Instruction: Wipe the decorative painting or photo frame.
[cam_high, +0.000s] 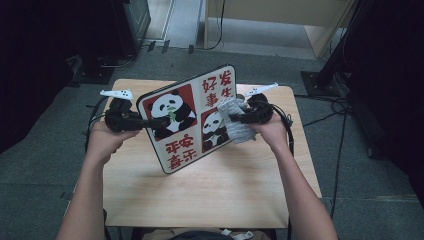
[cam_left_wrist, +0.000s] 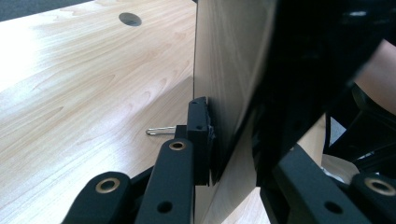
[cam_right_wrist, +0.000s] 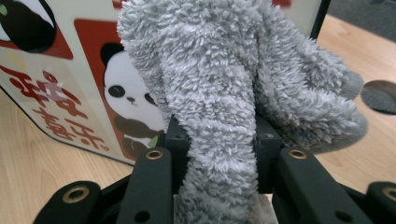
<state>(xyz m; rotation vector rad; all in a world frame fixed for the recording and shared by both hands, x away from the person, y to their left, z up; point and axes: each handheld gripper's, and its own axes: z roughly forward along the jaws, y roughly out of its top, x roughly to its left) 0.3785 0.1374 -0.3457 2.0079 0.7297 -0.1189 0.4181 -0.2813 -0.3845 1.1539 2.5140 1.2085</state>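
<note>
A rectangular board printed with pandas and red characters stands tilted on one corner on the wooden table. My left gripper is shut on the board's left edge. In the left gripper view the board shows edge-on, clamped between the jaws of my left gripper. My right gripper is shut on a fluffy grey cloth that lies against the board's right side. In the right gripper view the cloth bulges out of my right gripper, in front of the panda board.
The table is small, with grey floor all around it. Cables and dark stands sit on the floor to the right and back left. A round hole is cut in the tabletop, and a thin metal pin sticks out behind the board.
</note>
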